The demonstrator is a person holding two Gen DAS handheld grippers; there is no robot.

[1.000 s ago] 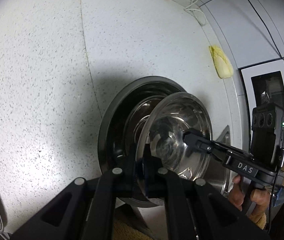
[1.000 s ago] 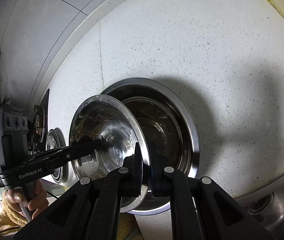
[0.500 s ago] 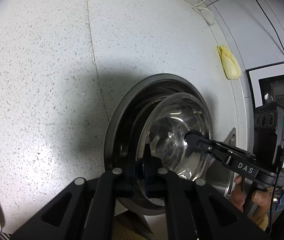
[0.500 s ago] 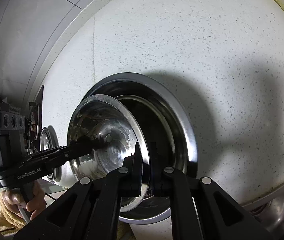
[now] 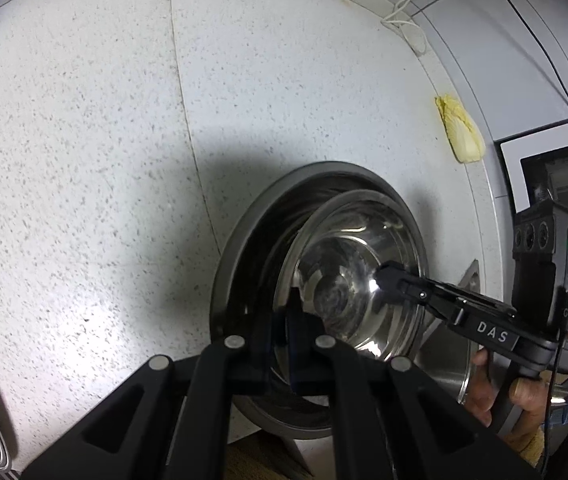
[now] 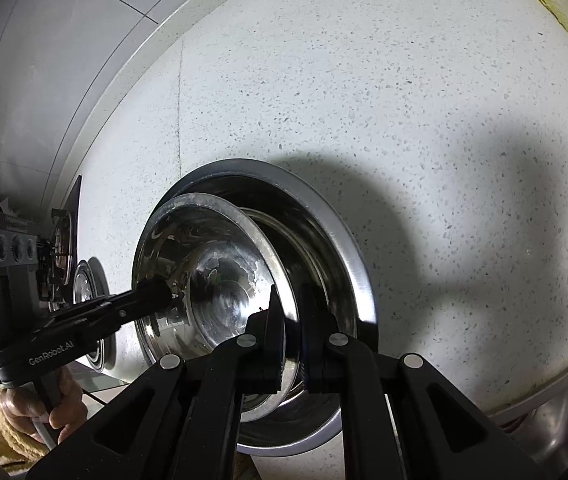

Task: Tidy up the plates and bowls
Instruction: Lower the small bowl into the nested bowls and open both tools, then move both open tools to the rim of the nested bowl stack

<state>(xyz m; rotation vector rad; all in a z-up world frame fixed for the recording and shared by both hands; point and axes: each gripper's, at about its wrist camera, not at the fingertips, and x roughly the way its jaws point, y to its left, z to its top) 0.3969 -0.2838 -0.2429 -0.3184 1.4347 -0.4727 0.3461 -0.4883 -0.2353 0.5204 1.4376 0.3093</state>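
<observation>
We've got two steel vessels on the speckled countertop [image 5: 84,160]: a big steel basin [image 5: 244,240] sitting on the stone, and a smaller steel bowl [image 5: 348,264] held tilted inside its mouth, the bowl's hollow shiny and bare apart from reflections. What lies at the bottom of the basin we can't tell, the bowl covers most of it. From the right wrist camera the same pair shows, small bowl [image 6: 212,272] in front, basin [image 6: 340,240] ringing it behind. Now the grip: our left gripper [image 5: 290,336] is pinched shut on the bowl's near rim, one finger inside, one outside, and our right gripper [image 6: 292,340] is clamped the same way on the opposite rim. Each camera catches the other tool reaching in, the right gripper's tip [image 5: 388,278] against the far wall, the left gripper's tip [image 6: 152,292] likewise. So the bowl hangs between both pairs of jaws, partly sunk into the basin. Against a second ago, the bowl has gone deeper: its rim then stood clear above the basin's edge, and now it sits lower within the ring. A yellow cabbage leaf [image 5: 460,128] lies by the backsplash, with a white appliance [image 5: 544,184] off to the side.
</observation>
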